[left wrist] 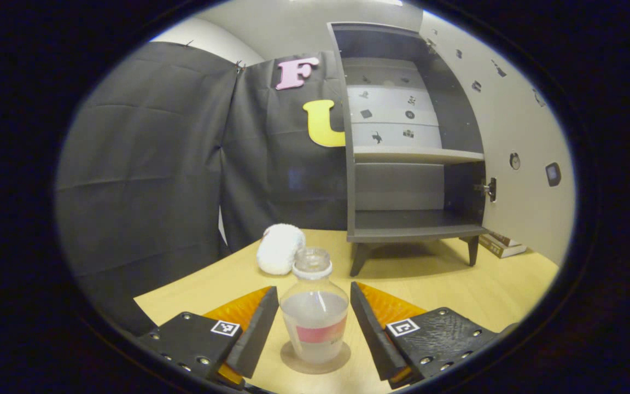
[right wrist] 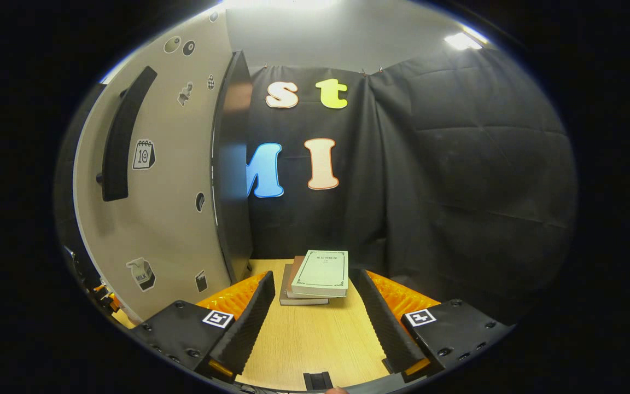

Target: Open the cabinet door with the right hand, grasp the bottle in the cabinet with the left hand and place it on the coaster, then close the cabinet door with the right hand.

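With both grippers open, our left gripper [left wrist: 315,323] straddling the bottle [left wrist: 315,320] could topple it off the coaster [left wrist: 315,362] when withdrawing.

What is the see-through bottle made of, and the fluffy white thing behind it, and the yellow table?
The clear bottle with a pink label band looks like plastic: see-through, slightly cloudy walls and a ribbed white neck. The fluffy white ball seems to be plush or fleece, going by its fuzzy, matte surface. The pale yellow table looks like wood or a wood-look laminate, with faint grain lines and a smooth finish.
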Motion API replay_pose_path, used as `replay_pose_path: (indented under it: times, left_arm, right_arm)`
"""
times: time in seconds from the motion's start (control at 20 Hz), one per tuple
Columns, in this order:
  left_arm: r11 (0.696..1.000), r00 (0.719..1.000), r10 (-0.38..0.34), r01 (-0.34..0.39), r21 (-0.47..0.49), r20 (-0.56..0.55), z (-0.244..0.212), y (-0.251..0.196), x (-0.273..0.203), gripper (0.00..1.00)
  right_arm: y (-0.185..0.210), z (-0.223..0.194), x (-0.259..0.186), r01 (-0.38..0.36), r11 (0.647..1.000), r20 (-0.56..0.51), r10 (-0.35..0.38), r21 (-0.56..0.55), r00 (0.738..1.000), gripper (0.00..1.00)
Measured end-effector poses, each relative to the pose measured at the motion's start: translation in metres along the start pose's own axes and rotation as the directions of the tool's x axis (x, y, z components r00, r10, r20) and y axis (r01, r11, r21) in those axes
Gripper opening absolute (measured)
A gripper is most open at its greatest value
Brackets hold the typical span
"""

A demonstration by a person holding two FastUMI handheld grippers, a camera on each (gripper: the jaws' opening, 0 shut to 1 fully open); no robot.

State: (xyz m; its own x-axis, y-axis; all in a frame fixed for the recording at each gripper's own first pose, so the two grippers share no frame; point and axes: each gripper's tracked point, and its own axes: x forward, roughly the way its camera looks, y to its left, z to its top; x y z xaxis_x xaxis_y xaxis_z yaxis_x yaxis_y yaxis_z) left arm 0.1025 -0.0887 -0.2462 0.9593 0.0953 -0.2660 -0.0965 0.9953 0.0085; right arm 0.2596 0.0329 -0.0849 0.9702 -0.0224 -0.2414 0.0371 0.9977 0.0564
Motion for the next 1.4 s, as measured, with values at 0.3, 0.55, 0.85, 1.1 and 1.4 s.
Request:
replay_pose_path:
  times: [0.3,0.55,0.85,1.1,1.4]
  left_arm:
    - [1.0,0.998,0.003,-0.002,-0.022,0.066,0.075,-0.001,-0.019,0.8]
    - [1.0,0.99,-0.01,0.014,-0.022,0.143,0.144,-0.001,-0.054,0.83]
    - [0.999,0.988,0.012,-0.017,0.031,0.157,0.179,0.023,-0.083,0.83]
    - [1.0,0.993,-0.005,0.007,-0.012,0.122,0.174,0.04,-0.071,0.84]
    - [0.996,0.993,-0.078,0.08,-0.027,0.092,0.169,0.06,-0.047,0.84]
  right_arm:
    - [0.008,0.022,0.004,-0.07,0.994,0.035,0.068,0.085,0.997,0.98]
    - [0.025,0.047,0.005,-0.141,0.988,0.091,0.134,0.071,0.987,0.98]
    - [0.063,0.079,-0.001,-0.231,0.972,0.133,0.223,0.045,0.966,0.98]
    - [0.082,0.114,-0.018,-0.246,0.968,0.184,0.235,0.041,0.955,0.98]
    - [0.098,0.134,-0.035,-0.169,0.986,0.205,0.168,-0.012,0.964,0.94]
